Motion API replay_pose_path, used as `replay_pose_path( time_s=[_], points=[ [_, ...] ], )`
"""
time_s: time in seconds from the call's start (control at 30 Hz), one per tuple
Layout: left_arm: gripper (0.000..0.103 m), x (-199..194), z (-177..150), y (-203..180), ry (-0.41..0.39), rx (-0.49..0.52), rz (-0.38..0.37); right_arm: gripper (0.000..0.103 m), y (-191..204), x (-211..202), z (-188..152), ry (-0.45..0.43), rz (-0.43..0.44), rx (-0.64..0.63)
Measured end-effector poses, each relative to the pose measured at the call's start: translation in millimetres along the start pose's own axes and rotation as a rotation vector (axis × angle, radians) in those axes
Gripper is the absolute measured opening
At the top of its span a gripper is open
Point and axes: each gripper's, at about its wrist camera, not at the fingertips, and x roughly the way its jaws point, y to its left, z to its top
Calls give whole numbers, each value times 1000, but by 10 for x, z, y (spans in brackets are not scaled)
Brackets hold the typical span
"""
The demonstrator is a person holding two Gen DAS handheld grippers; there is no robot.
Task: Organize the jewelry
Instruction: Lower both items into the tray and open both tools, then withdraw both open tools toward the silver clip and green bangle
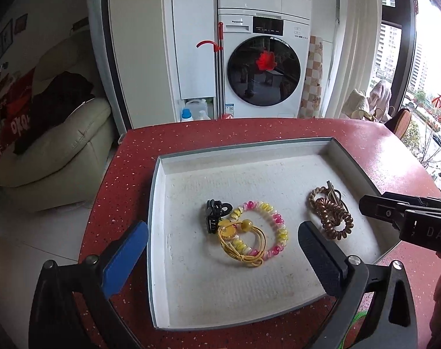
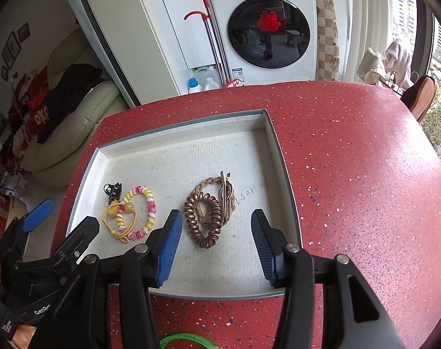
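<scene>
Coiled bronze hair tie, beaded pink-yellow bracelet, shallow white tray, both hand-held grippers wide apart.

Bright daylight from the overexposed window; sharp center, edges fisheye-bent and dark.

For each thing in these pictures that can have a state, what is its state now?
left gripper: open, empty, above the tray.
right gripper: open, empty, jaws either side of the brown coil tie.
tray: flat on the red table, holds all the pieces.
black claw clip: shut, lying in the tray.
brown coil tie: lying loose.
washing machine door: closed.
</scene>
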Motion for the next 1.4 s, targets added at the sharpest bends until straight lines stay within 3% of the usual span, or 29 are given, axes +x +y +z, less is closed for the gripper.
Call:
replay_pose_path(
  time_s=[0.1, 0.23, 0.67, 1.03, 1.4],
  points=[
    [103, -58, -22, 32, 12, -13, -8, 56, -3, -51, -28, -4, 22, 13],
    [103, -154, -76, 33, 18, -18, -15, 82, 6, -182, -83, -30, 57, 18],
    [103, -565, -458, 7, 60, -16, -65, 87, 15, -710, -344, -146, 120, 13],
    [103, -646, -914, -129, 115, 17, -46, 87, -156, -785, -805, 2, 69, -22],
    [103, -471, -1166, -266, 217, 27, -106, 87, -391, -679, -1411, 113, -52, -95]
  ],
)
